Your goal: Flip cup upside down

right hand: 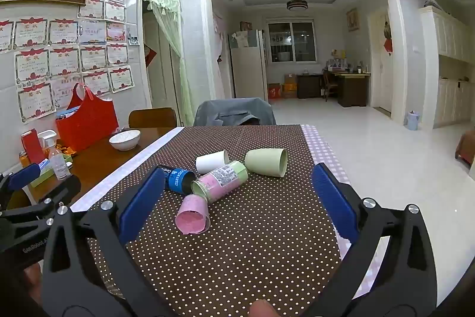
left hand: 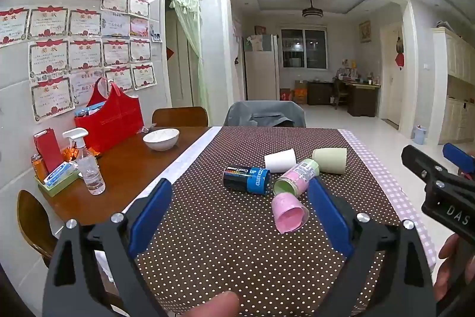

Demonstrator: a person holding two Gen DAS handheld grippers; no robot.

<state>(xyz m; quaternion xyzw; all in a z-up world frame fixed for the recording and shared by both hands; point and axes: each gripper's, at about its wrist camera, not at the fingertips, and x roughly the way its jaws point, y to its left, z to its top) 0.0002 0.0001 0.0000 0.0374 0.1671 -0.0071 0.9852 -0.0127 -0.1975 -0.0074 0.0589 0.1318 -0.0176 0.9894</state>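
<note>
Several cups lie on their sides on the brown dotted tablecloth (left hand: 222, 242): a pink cup (left hand: 288, 213) nearest, a pink-and-green labelled cup (left hand: 297, 177), a black-and-blue cup (left hand: 246, 176), a white cup (left hand: 280, 160) and a pale green cup (left hand: 330, 160). The right wrist view shows them too: pink (right hand: 193, 214), labelled (right hand: 221, 180), black-and-blue (right hand: 178, 178), white (right hand: 211, 161), pale green (right hand: 267, 162). My left gripper (left hand: 239, 213) is open and empty, short of the cups. My right gripper (right hand: 237, 198) is open and empty, also short of them.
A white bowl (left hand: 161, 138), a spray bottle (left hand: 89, 168), a red bag (left hand: 111, 118) and small boxes stand on the bare wooden table (left hand: 127, 168) at left. Chairs (left hand: 264, 113) stand at the far edge. The cloth's checked right border (left hand: 383, 168) marks the table edge.
</note>
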